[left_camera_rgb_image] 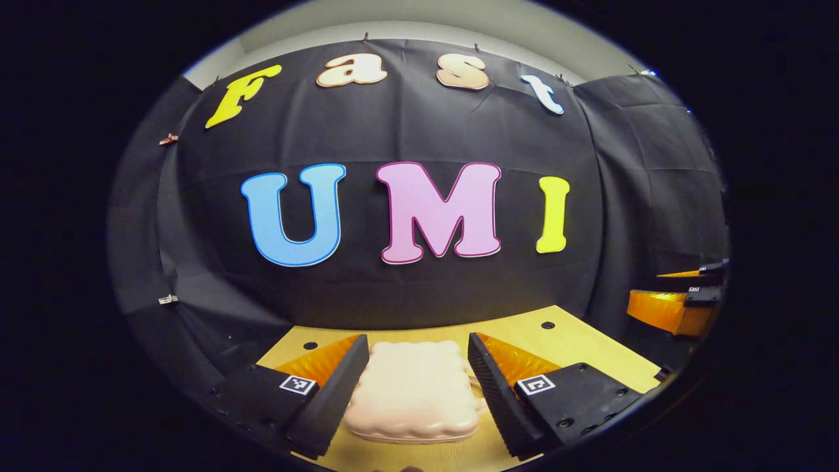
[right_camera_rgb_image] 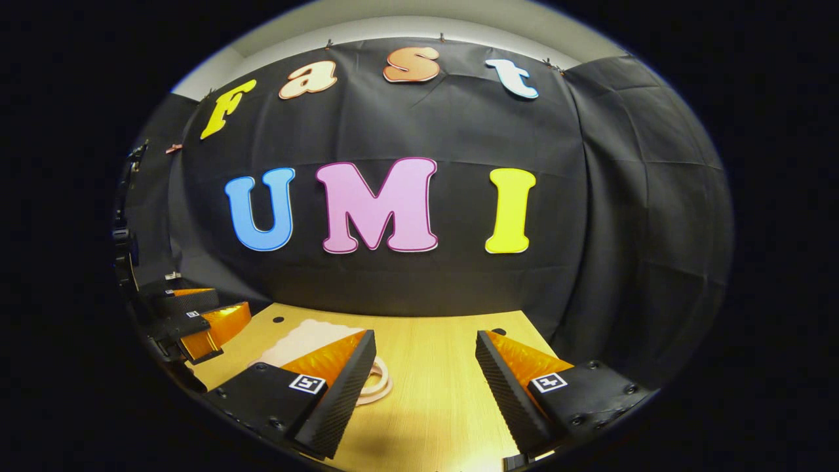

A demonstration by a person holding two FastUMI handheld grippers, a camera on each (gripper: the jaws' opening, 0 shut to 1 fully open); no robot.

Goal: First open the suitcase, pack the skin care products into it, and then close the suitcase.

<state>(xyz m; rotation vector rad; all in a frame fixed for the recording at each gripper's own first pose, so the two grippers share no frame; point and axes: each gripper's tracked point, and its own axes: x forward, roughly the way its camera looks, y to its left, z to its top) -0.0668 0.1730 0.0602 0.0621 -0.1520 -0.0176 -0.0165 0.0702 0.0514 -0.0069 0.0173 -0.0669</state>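
In the left gripper view, the left tool [left_camera_rgb_image: 414,383] is held low over the bench [left_camera_rgb_image: 577,341], its two fingers spread wide apart. The case [left_camera_rgb_image: 413,390] (a small pale pink one, with a scalloped outline) is seen lying flat and closed on the bench between those fingers. Neither finger can be seen to press on it; whether the inner faces touch its sides cannot be told. A handle [left_camera_rgb_image: 475,387] is seen on the case's side next to the finger at the right of this view. At the far right edge of the same view the right tool [left_camera_rgb_image: 682,298] is seen, off beyond the bench edge, its orange and black parts partly cut off.

In the right gripper view, the right tool [right_camera_rgb_image: 426,387] is likewise held with its fingers well apart, and bare bench [right_camera_rgb_image: 432,354] is seen between them. The case [right_camera_rgb_image: 308,337] is partly hidden behind the finger at the left of this view, with its handle [right_camera_rgb_image: 377,383] showing as a pale loop just beside that finger's inner face. Farther left, near the bench corner, the left tool [right_camera_rgb_image: 196,321] is seen from the side.
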